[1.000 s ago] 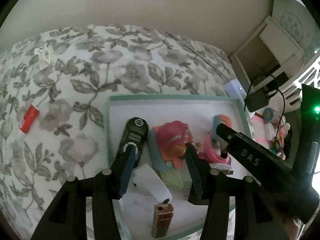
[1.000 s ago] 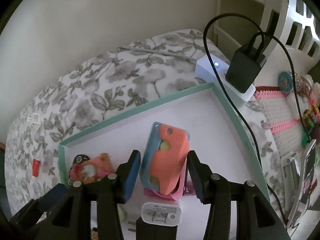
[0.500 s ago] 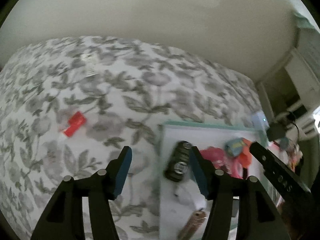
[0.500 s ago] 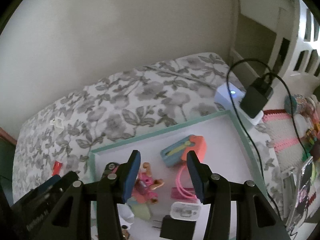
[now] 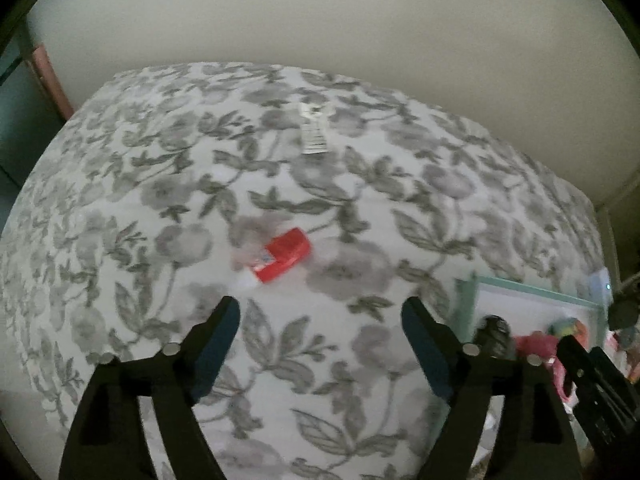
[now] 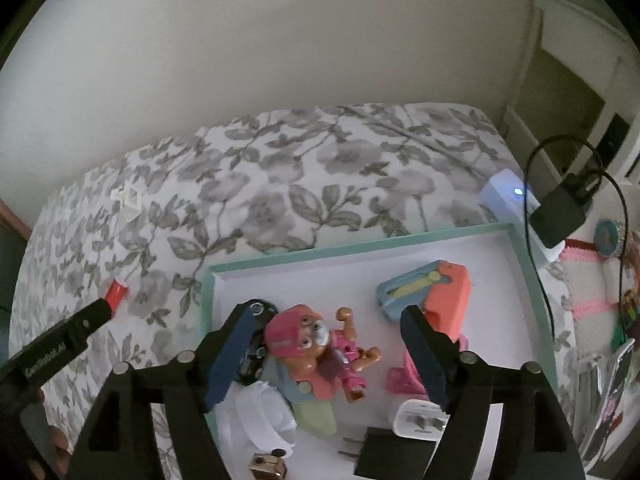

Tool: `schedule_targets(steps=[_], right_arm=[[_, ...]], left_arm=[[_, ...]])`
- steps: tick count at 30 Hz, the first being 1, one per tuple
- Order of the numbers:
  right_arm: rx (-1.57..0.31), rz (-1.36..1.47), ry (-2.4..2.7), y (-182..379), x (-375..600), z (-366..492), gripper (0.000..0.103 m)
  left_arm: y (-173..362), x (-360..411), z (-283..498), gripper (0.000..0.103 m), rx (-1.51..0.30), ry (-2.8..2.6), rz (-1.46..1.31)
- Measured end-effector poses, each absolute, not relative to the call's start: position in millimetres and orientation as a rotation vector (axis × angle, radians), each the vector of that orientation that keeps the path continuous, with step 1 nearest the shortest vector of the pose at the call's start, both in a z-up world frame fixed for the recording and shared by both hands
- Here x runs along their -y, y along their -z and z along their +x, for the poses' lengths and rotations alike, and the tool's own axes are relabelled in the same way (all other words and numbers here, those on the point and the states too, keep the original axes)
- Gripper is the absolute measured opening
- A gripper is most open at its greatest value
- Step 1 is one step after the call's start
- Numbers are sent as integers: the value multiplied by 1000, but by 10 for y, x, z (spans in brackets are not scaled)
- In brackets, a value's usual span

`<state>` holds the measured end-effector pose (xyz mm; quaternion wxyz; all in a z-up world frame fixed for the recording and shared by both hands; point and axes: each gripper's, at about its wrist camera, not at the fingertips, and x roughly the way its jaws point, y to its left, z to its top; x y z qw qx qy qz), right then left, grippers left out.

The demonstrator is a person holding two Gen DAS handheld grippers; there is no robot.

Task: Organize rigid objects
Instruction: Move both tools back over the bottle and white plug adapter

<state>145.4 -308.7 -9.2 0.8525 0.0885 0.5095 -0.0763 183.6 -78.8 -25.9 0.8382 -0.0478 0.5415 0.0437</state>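
Observation:
A small red packet (image 5: 282, 256) lies on the floral bedspread (image 5: 160, 200), just beyond my left gripper (image 5: 320, 312). That gripper's jaws are opening, with nothing between them. My right gripper (image 6: 326, 316) hovers over the teal-rimmed white tray (image 6: 360, 248), its jaws also opening. Under it lies a pink toy figure (image 6: 320, 344), which the pads do not touch. An orange and blue case (image 6: 432, 292) rests in the tray at the right. A black key fob (image 6: 256, 344) lies by the left fingertip. From the right wrist view, the left gripper (image 6: 80, 328) reaches toward the red packet (image 6: 116, 292).
The tray also holds a white charger (image 6: 420, 420), a black plug (image 6: 376, 456), a lighter (image 6: 268, 466) and a white wad (image 6: 260, 412). A white clip (image 5: 314, 132) lies far back on the bed. A power strip with a black adapter (image 6: 560, 216) and cable sits behind the tray's right corner.
My left gripper swung left off the tray to over the bedspread near the red packet, and its jaws widened. The orange and blue case left my right fingers and lies in the tray. The right jaws widened.

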Motion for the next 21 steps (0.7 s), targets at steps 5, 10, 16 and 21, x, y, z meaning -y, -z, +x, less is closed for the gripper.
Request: schedule_targets(steps=[5,10,16,21], right_arm=[[-1077,166,133,106,2957,1481,94],[-1070,146,112,99,2820,1499,97],[-1049,117,69,86,2589,1516,103],[-1031,95,0,71,2341,1525,103]], left_arm=[[308,665,1848,90,-1146,-136,-108],[284,532,1869,90,-1126,-177,-126],[214,379,1871,95,-1103,-217,-133],[212,157,1871,96,-1104,-252,-157]])
